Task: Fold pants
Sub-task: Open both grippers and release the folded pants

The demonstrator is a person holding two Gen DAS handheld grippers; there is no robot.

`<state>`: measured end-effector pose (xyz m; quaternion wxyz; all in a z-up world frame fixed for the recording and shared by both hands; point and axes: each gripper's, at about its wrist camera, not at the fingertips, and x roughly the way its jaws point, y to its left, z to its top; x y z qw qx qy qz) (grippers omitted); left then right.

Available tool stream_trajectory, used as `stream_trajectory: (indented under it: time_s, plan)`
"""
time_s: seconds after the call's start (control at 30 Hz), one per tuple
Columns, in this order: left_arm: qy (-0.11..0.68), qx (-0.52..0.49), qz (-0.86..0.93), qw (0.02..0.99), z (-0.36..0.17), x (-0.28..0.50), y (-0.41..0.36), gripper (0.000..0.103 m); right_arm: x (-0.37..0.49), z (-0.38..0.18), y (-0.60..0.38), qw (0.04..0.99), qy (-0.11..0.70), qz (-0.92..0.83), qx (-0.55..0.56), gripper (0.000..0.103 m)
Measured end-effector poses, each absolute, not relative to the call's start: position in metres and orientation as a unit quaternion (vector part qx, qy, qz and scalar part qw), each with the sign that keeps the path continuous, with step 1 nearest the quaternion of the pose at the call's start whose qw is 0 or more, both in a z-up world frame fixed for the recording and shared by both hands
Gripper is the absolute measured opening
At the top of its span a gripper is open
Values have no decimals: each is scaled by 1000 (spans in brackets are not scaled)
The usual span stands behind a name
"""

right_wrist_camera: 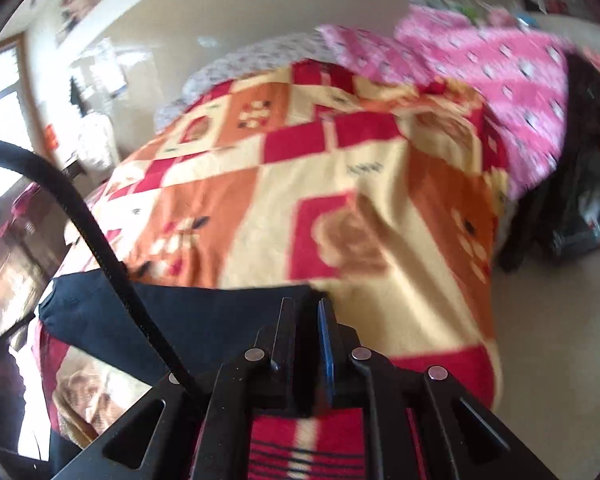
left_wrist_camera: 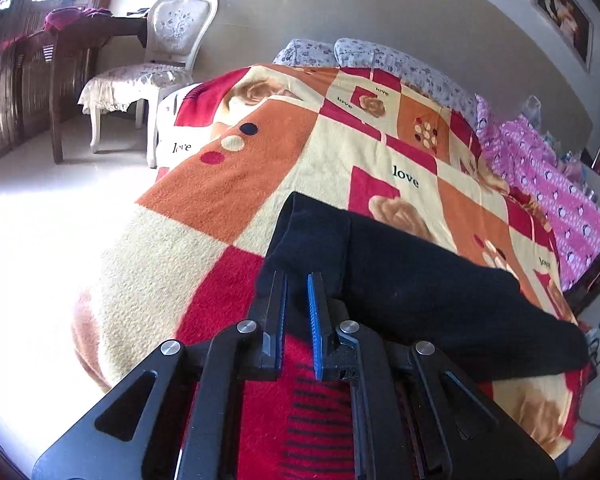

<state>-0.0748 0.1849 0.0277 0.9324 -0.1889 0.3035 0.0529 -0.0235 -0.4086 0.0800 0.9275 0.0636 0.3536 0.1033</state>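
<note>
My left gripper [left_wrist_camera: 298, 280] and right gripper [right_wrist_camera: 306, 306] pinch the black pants [left_wrist_camera: 420, 292]; only the left view shows the chair [left_wrist_camera: 168, 60] at ten o'clock.

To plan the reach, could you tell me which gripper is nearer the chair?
Left. The left gripper is at the pants' end on the chair side; the right gripper is at the far end.

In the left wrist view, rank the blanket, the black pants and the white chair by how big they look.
1. Blanket, largest.
2. Black pants.
3. White chair, smallest, though it stands farther off, so its look misleads.
</note>
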Motion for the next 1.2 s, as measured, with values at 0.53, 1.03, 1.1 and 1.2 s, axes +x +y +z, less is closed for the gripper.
stream_trajectory:
  time_s: [0.53, 1.03, 1.1, 1.2]
  plan:
    - [310, -100, 101, 940, 44, -32, 158, 11, 29, 18, -353, 902, 407, 143, 0, 75]
    - [401, -104, 89, 906, 21, 47, 138, 44, 24, 8, -322, 898, 405, 156, -68, 103]
    - [387, -126, 73, 911, 35, 40, 125, 43, 25, 7, -321, 903, 398, 149, -62, 103]
    - [357, -115, 3, 927, 57, 31, 73, 43, 20, 4, -320, 916, 373, 138, -59, 103]
